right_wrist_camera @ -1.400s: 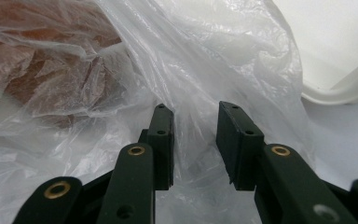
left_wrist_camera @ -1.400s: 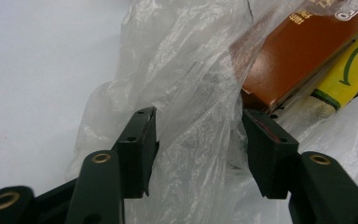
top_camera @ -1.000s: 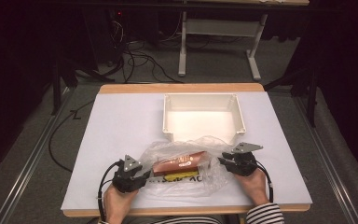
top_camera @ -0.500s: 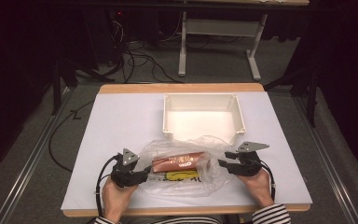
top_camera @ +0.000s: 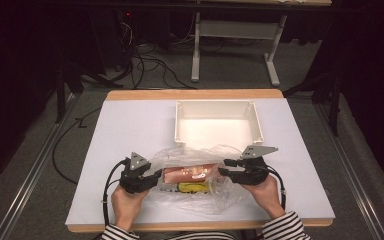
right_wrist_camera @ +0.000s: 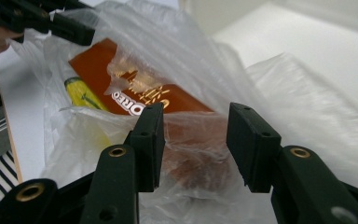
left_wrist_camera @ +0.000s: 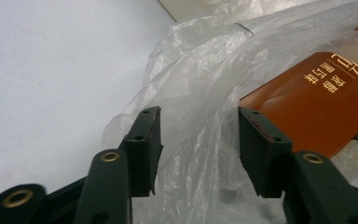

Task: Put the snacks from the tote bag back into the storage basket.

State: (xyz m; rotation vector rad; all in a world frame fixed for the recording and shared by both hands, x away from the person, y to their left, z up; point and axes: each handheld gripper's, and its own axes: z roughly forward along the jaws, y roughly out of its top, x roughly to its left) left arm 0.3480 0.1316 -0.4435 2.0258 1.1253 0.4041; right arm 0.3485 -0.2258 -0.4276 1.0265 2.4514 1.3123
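Observation:
A clear plastic bag lies crumpled at the near middle of the white table. Inside it are an orange-brown biscuit packet and a yellow item. My left gripper is at the bag's left end. Its jaws have just been closing, with loose film between them and gaps at both pads; the packet lies just beyond. My right gripper is at the bag's right end. Its jaws have also just been closing around film, over the packet and the yellow item.
An empty white tray stands just behind the bag, its near wall close to the film. The left gripper shows far off in the right gripper view. Beyond the table are dark floor, cables and a desk frame.
Both grippers have risen a little, the right one more, and the bag's edges have lifted with them. The jaws opened wider half a second ago and now stand narrower.

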